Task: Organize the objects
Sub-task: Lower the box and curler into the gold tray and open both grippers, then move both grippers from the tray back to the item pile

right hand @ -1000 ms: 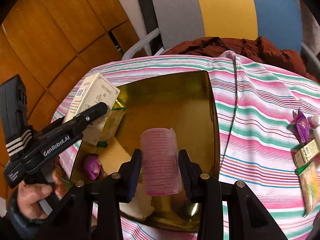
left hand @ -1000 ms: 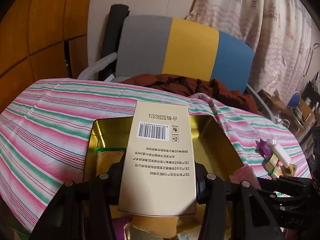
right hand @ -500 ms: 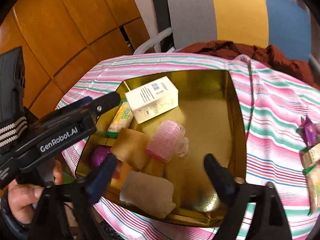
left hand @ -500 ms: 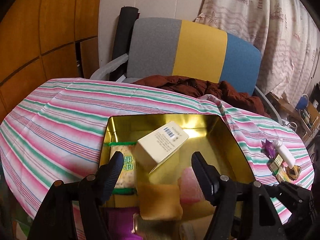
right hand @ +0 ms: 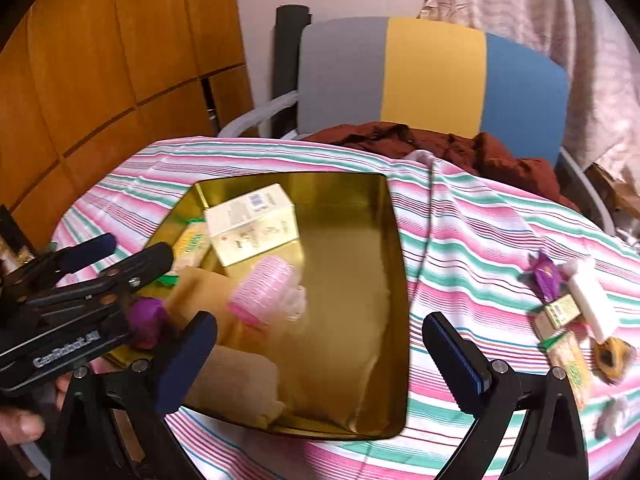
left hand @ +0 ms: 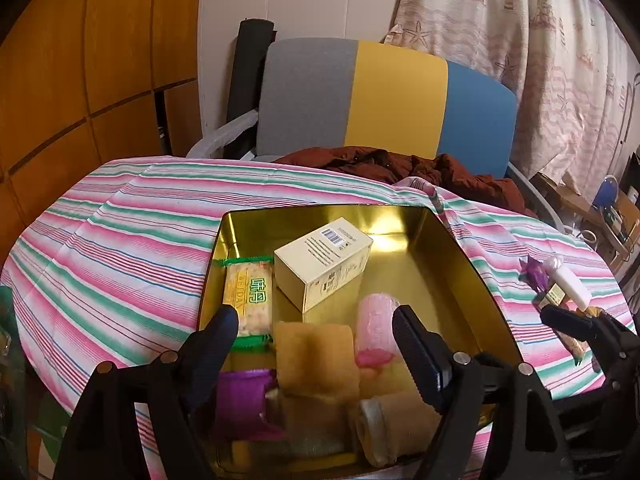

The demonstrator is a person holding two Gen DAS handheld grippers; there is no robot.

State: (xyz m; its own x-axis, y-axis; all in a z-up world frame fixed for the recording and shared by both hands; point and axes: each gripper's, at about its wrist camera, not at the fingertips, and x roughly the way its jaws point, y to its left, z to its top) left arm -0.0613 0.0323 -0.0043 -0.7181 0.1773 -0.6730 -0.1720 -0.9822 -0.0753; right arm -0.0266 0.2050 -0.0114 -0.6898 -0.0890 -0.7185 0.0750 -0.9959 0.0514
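**Both tools empty over a half-filled gold tin**

Nearest the left wrist camera, the left tool (left hand: pixel 314 322) stands with its fingers spread wide and nothing between them, hovering above the near end of the gold tin (left hand: pixel 460 240). Just past its fingertips lie a tan folded cloth (left hand: pixel 316 356), a purple packet (left hand: pixel 240 400) and a pink hair roller (left hand: pixel 376 328), all inside the tin. Beyond them a green-edged snack bar (left hand: pixel 249 300) lies along the tin's left wall, and a cream box (left hand: pixel 324 262) with a barcode rests tilted in the middle.

The right wrist view shows what the left does not: the right tool (right hand: pixel 320 338) likewise spread and empty, held above the tin's bare right half (right hand: pixel 360 260), and the left tool's black body beside it, with part of a hand (right hand: pixel 24 420) at the lower left edge. It also shows more clearly the small group still out on the striped worktop (right hand: pixel 460 240), well apart from the tin: a purple wrapper (right hand: pixel 546 276), a white tube (right hand: pixel 588 296), a small gold-green box (right hand: pixel 558 314) and another snack packet (right hand: pixel 570 364).

Farther back in both views a dark red garment (left hand: pixel 400 164) lies on a grey, yellow and blue chair (left hand: pixel 384 96); only the left view shows the patterned curtain (left hand: pixel 520 40) sharply.
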